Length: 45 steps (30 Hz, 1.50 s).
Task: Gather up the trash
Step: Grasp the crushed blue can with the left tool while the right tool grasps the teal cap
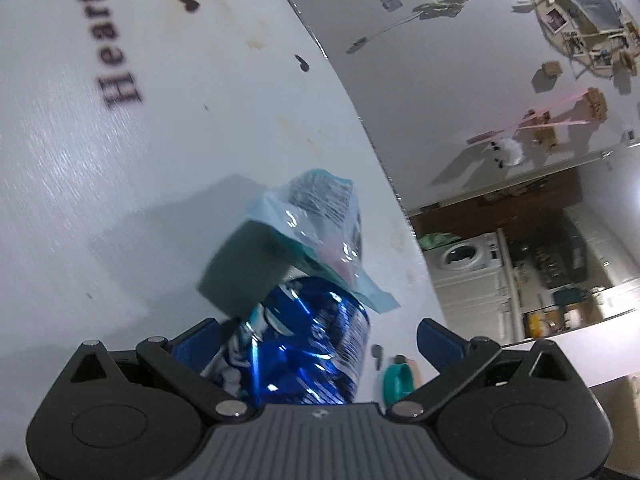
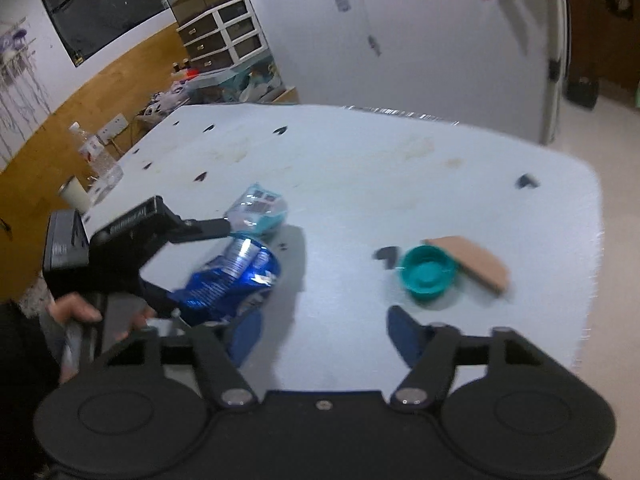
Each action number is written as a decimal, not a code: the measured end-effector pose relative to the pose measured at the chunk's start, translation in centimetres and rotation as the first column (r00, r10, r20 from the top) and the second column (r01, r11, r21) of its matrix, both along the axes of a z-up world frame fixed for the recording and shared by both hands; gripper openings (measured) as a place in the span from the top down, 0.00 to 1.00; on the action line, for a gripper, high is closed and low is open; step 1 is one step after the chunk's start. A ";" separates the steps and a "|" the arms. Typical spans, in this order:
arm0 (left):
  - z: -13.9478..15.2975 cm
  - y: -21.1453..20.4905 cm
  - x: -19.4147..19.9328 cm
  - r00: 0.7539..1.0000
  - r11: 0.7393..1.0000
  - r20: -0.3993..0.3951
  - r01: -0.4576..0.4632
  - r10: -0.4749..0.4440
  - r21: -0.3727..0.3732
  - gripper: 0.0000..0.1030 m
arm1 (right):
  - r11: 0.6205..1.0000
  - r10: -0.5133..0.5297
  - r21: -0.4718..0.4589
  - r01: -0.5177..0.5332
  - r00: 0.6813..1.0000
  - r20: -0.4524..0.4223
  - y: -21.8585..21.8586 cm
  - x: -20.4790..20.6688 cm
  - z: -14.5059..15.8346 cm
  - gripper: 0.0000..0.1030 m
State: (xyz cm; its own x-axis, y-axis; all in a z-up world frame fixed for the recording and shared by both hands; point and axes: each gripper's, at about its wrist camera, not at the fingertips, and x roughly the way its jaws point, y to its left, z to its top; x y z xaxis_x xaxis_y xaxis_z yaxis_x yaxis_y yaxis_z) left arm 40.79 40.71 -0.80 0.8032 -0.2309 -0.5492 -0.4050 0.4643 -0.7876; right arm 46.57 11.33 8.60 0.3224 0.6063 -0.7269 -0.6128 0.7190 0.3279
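Four bits of trash still sit on the white table (image 2: 400, 168), nothing binned yet: blue crinkly wrapper (image 2: 232, 280) between the left gripper's (image 1: 320, 340) wide jaws, pale packet (image 2: 260, 210) just above it, teal lid (image 2: 426, 276) and cardboard piece (image 2: 476, 262) right of centre ahead of the right gripper (image 2: 324, 336), half-open and empty.
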 end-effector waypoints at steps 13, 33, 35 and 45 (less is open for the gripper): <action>2.1 -3.8 0.5 0.989 0.989 0.094 0.124 -0.117 -0.078 0.07 | 0.999 -0.014 0.028 0.018 0.992 -0.123 4.2 1.8 -3.1 0.65; 0.5 -5.3 4.5 0.961 0.983 -0.209 0.185 -0.181 -0.003 0.72 | 0.999 0.033 0.005 -0.033 0.995 -0.093 4.0 2.4 -4.9 0.79; 0.5 -5.3 4.3 0.961 0.983 -0.209 0.185 -0.180 0.004 0.72 | 1.000 0.026 -0.005 -0.027 0.998 -0.061 3.3 2.5 -4.7 0.79; 2.7 -6.4 2.5 0.961 0.974 -0.240 0.176 -0.139 0.140 0.73 | 0.983 -0.075 -0.148 0.105 0.978 0.194 0.5 5.6 -4.6 0.35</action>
State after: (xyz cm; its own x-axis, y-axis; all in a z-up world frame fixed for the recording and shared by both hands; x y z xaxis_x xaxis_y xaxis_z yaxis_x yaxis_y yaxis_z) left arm 43.29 34.33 1.90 0.6129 -0.2400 -0.7528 -0.4765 0.6478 -0.5944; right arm 52.13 11.81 4.04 0.5093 0.4522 -0.7322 -0.5827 0.8073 0.0932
